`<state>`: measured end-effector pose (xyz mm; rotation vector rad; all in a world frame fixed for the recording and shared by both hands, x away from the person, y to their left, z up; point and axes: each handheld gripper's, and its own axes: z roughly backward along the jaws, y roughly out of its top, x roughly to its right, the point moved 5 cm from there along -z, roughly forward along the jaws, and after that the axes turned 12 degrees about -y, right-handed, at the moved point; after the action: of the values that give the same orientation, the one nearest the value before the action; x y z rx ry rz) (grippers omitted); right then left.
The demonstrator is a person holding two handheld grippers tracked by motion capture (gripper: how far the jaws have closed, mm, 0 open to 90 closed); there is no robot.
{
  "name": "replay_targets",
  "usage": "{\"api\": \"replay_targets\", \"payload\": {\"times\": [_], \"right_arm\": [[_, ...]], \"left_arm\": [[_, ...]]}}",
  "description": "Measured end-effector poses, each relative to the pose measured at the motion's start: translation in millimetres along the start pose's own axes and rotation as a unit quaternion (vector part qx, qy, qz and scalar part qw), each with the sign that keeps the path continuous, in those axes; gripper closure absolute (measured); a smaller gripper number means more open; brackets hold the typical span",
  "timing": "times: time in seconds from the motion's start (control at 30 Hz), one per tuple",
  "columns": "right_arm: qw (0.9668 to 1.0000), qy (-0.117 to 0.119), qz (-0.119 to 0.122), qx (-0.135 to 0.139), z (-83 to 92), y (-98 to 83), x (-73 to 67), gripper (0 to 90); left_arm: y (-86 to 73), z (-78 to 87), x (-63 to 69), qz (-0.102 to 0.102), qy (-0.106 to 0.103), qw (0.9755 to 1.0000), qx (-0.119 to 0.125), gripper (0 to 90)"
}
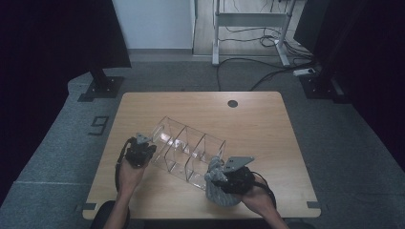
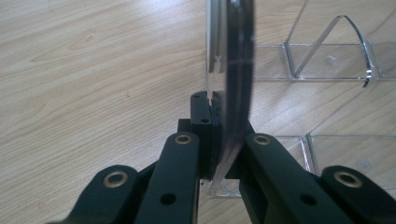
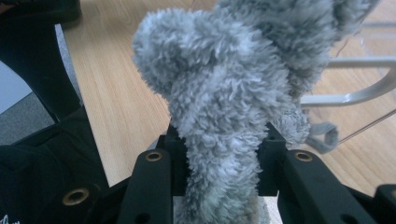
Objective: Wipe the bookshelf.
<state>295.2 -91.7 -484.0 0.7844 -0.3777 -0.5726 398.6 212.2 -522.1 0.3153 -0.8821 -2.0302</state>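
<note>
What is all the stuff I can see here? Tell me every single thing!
Clear plastic organizer: one, see-through, several compartments, middle of the table.
Fluffy cloth: one, grey, near the table's front edge beside the organizer.
Wooden table: one, light brown, with a dark round hole near its far edge.
Cables: several, black, on the floor behind the table.
Left gripper: one, black, shut on an organizer wall.
Right gripper: one, black, shut on the fluffy cloth.
</note>
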Motion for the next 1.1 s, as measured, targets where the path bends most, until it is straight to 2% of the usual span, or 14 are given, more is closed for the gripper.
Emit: {"api": "replay_targets", "payload": {"times": [0.43, 0.7, 1.1], "right_arm": [[0.9991, 0.003, -0.005, -0.042, -23.9, -19.1, 4.3, 64.6], [0.9991, -0.001, -0.009, -0.042, -25.6, -19.9, 8.6, 64.4], [0.9979, -0.03, -0.038, -0.043, -32.7, -20.1, 30.4, 64.4]], "left_arm": [[-0.6, 0.6, -3.0, -0.009, -0.019, 0.9998, 0.0, 87.0], [-0.9, 0.7, -3.9, -0.021, -0.023, 0.9995, -0.001, 86.9], [-1.0, 0.7, -4.1, -0.024, -0.024, 0.9994, -0.001, 86.8]]}}
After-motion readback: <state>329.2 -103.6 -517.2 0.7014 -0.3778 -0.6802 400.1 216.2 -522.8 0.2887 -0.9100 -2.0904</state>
